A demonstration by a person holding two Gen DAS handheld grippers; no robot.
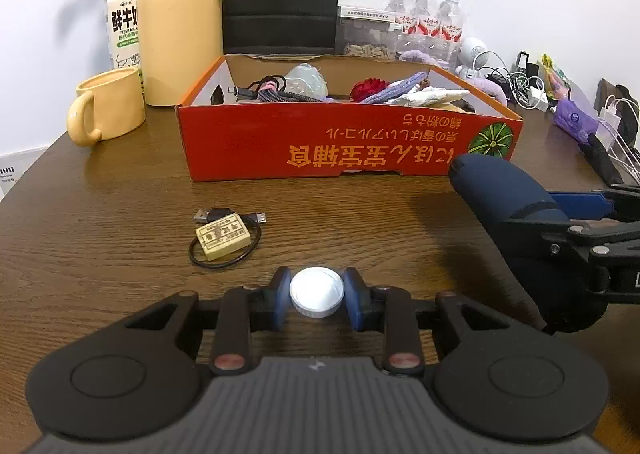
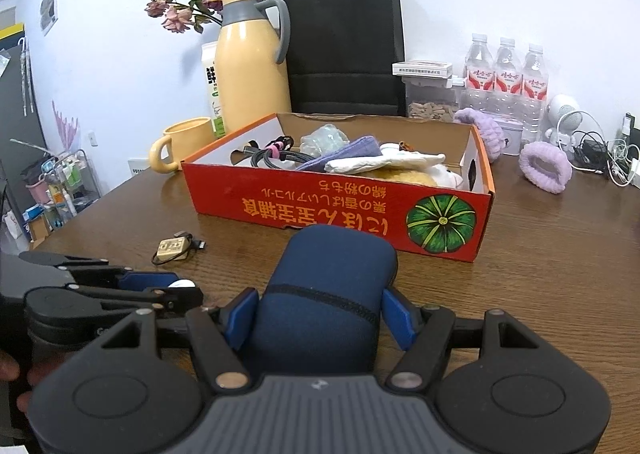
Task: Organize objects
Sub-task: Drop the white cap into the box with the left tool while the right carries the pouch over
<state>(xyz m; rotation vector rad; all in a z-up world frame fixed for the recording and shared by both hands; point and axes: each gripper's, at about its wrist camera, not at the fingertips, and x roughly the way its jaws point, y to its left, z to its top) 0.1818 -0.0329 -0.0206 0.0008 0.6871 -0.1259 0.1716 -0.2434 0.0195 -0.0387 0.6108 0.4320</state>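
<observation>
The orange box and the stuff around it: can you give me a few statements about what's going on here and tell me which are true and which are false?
1. The left gripper is shut on a white round cap. True.
2. The right gripper is open and holds nothing. False: it is shut on a dark blue cylinder.
3. The orange box already holds cables and cloth items. True.
4. The small tan block lies inside the box. False: it lies on the table, on a black cable.
5. The yellow mug stands right of the box. False: left.
</observation>
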